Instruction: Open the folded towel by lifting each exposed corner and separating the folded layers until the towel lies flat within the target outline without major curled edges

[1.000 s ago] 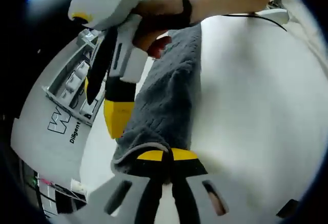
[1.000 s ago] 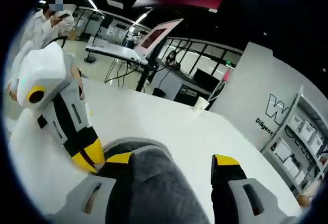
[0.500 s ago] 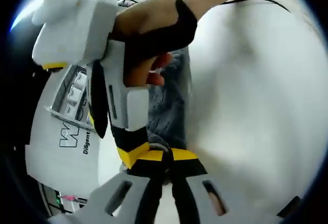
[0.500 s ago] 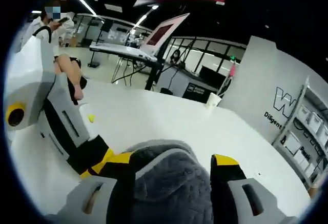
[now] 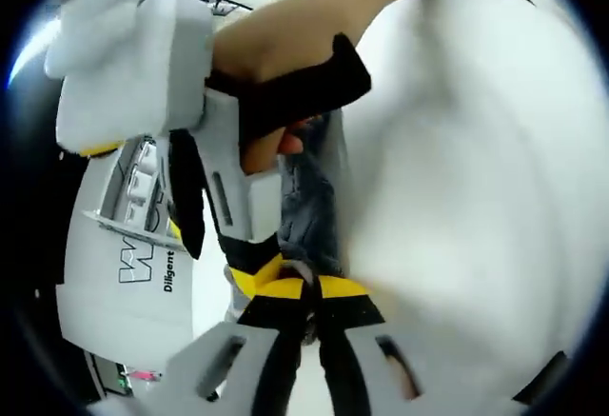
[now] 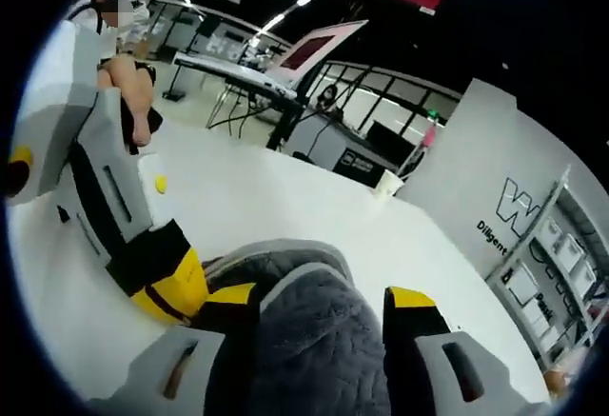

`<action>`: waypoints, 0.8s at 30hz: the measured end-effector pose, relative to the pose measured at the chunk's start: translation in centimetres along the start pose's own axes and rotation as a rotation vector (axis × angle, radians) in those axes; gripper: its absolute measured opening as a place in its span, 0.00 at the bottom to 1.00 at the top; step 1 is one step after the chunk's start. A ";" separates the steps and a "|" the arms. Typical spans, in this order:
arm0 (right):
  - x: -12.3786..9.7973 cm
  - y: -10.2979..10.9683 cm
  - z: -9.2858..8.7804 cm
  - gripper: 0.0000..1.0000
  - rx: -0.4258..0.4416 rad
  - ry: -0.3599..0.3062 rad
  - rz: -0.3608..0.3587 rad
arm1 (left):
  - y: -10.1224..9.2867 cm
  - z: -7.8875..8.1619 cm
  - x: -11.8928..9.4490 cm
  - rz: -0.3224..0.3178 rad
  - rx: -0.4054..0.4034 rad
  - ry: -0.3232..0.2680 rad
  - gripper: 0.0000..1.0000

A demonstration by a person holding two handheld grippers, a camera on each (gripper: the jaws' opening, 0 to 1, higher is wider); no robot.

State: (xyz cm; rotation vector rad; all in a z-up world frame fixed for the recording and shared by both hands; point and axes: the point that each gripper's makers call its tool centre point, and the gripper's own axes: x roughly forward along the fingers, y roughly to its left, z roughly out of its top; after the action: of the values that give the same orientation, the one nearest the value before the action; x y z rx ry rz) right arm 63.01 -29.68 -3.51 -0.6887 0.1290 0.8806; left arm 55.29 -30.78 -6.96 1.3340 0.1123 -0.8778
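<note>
The grey towel (image 5: 316,208) hangs in a narrow bunched strip over the white table (image 5: 476,197). My left gripper (image 5: 304,289) is shut on the towel's near edge, its yellow tips pressed together. The right gripper (image 5: 255,266), held by a hand (image 5: 285,64), comes in from the upper left and hides much of the towel. In the right gripper view a thick fold of the towel (image 6: 309,335) lies between the spread jaws of my right gripper (image 6: 316,298), which stands open. The left gripper (image 6: 169,287) touches the towel's left edge there.
A white panel (image 6: 519,197) with dark lettering and shelves (image 6: 561,278) stands beyond the table's far side. A paper cup (image 6: 385,182) and a small yellow thing (image 6: 160,184) sit on the table (image 6: 276,197). Desks with a monitor (image 6: 309,49) and a person (image 6: 114,16) are behind.
The right gripper and its hand have come closer to the left gripper's jaws and cover more of the towel. The left gripper has kept its hold on the towel edge.
</note>
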 end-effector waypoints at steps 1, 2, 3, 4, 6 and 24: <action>0.0 -0.2 0.0 0.50 0.001 -0.003 -0.002 | 0.0 0.0 0.0 -0.001 -0.003 -0.002 0.02; -0.1 -0.5 -0.1 0.50 0.002 -0.006 -0.010 | 0.0 0.0 0.0 -0.003 -0.010 -0.006 0.02; -0.2 -0.7 -0.3 0.50 -0.002 -0.002 -0.017 | 0.1 -0.1 0.0 -0.006 -0.023 -0.012 0.02; -0.3 -1.1 -0.6 0.52 -0.019 0.007 -0.037 | 0.1 -0.1 0.0 -0.010 -0.042 -0.021 0.02; -0.2 -1.7 -1.0 0.59 -0.027 -0.004 -0.063 | 0.1 -0.1 -0.1 -0.022 -0.099 -0.042 0.02; -0.4 -0.5 -0.5 0.69 0.160 -0.097 0.022 | 0.4 -0.8 0.8 -0.010 -0.052 -0.023 0.02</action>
State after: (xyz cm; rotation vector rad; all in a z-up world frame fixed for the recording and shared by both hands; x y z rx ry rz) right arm 63.27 -30.46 -3.49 -0.4956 0.1196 0.9128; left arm 56.37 -30.49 -7.31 1.2761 0.1232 -0.8924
